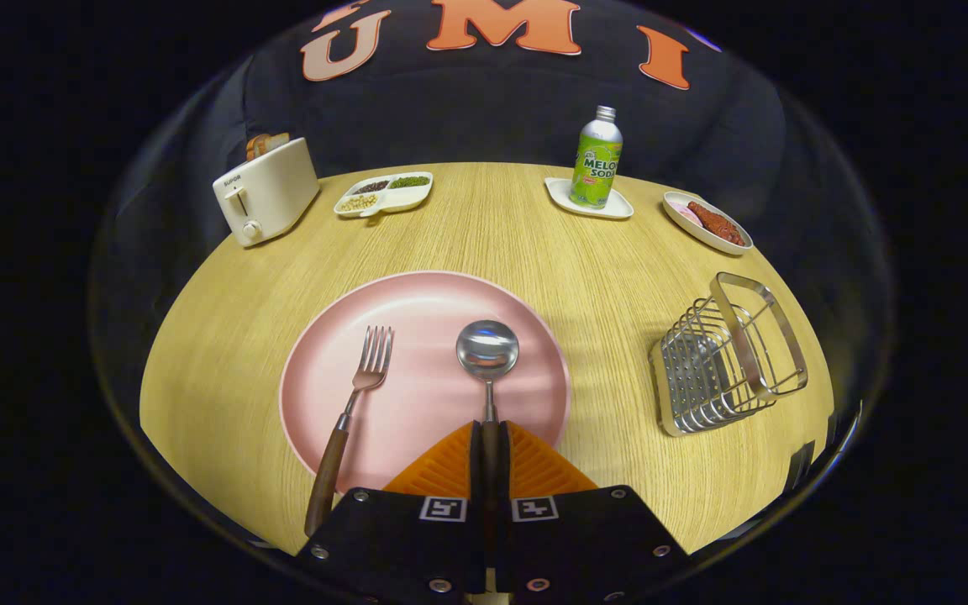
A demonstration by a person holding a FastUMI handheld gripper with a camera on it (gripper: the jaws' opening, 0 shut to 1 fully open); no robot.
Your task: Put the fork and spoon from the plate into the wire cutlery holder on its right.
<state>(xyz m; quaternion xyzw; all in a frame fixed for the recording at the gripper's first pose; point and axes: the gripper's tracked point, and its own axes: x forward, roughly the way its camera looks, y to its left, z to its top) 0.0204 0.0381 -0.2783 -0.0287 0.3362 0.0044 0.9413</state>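
Gripper (490, 444) fingers pinch the spoon (488, 357) by its dark wooden handle, bowl lying on the pink plate (425, 395) beside the fork (352, 409). Stiff, light, probably slick metal; the handle looks the surest hold. Wire cutlery holder (728, 357) stands right.

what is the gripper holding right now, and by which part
The gripper is shut on the steel spoon with a dark wooden handle, jaws clamping the handle; its bowl lies on the pink plate.
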